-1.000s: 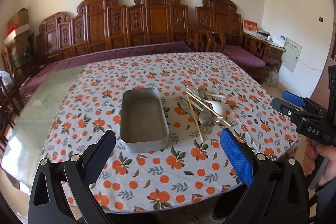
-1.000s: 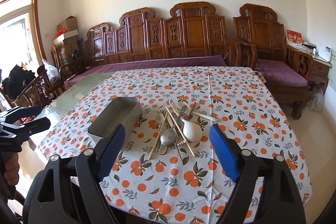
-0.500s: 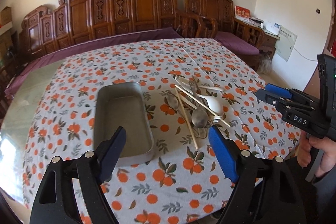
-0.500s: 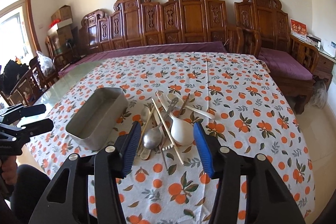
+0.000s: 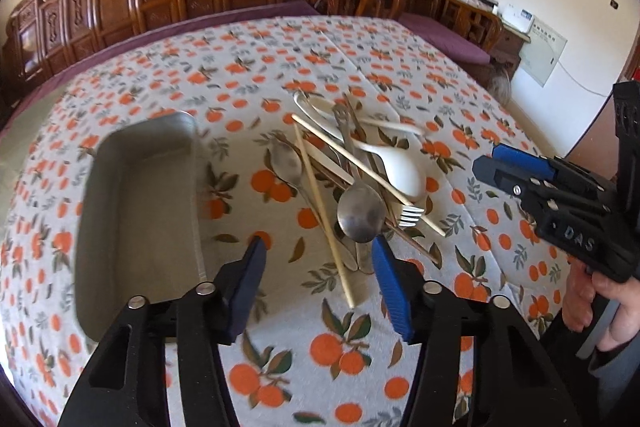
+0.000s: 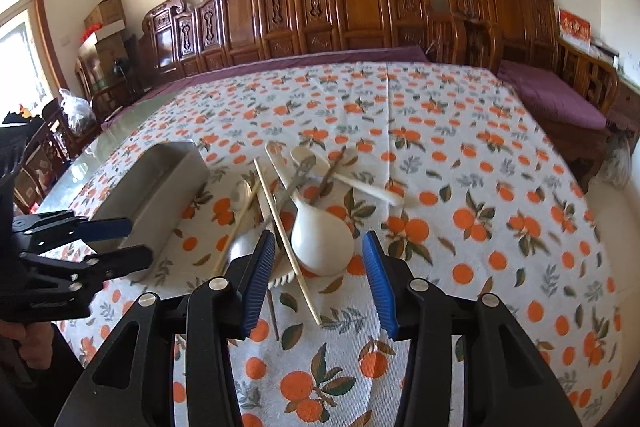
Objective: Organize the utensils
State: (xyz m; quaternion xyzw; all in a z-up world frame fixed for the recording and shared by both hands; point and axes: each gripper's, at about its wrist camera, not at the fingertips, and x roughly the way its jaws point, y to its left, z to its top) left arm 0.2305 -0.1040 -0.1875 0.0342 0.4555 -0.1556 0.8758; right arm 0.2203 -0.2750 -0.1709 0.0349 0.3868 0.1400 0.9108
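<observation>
Carved wooden benches line the far wall, and in front of them sits the table under an orange-print tablecloth. On the cloth, a metal tray lies to the left, and nothing is in it: bare grey bottom all the way along. Right beside it, just apart, is the jumble of utensils: a big white spoon, a steel spoon bowl-up, a fork with its tines poking out near that spoon, pale chopsticks crossing over the heap, and a second white spoon lying toward the far side.

Left gripper hovers low over the near edge of the pile, jaws spread, nothing between them, its left finger close to the tray's corner. Right gripper hangs over the big white spoon, jaws spread too, framing the spoon's bowl without touching it as far as I can see.
</observation>
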